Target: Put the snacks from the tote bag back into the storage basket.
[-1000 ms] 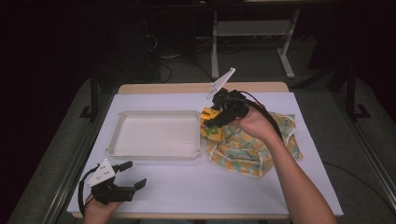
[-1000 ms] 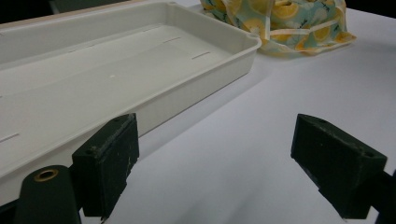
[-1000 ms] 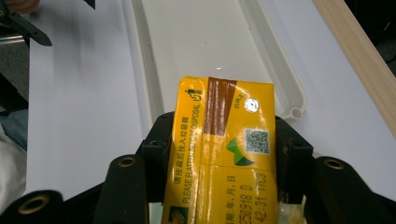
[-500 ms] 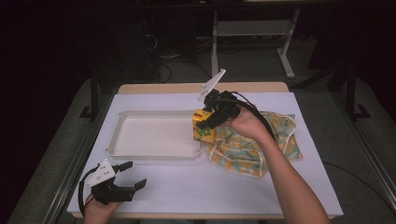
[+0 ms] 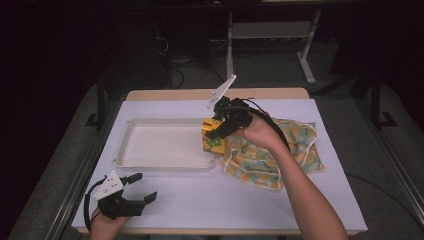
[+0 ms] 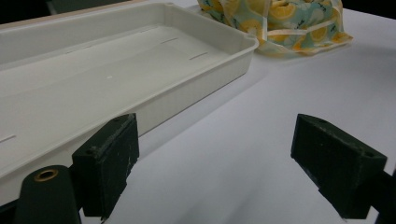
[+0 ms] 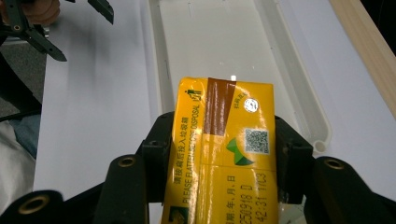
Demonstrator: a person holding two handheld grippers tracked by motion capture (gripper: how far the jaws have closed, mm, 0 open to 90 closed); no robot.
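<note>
Right tool [image 5: 216,131] clamps a yellow carton [image 5: 213,138] over the tray's [image 5: 150,162] near-end rim; left tool [image 5: 137,189] gapes empty.

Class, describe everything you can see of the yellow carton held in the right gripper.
The yellow carton is a small, glossy, box-shaped drink pack with a brown strip, a QR code, a green logo and printed disposal text and date digits. The right gripper clamps its two long sides, holding it above the near end of the white tray, beside the lemon-patterned cloth bag. Whether it touches the tray cannot be told.
</note>
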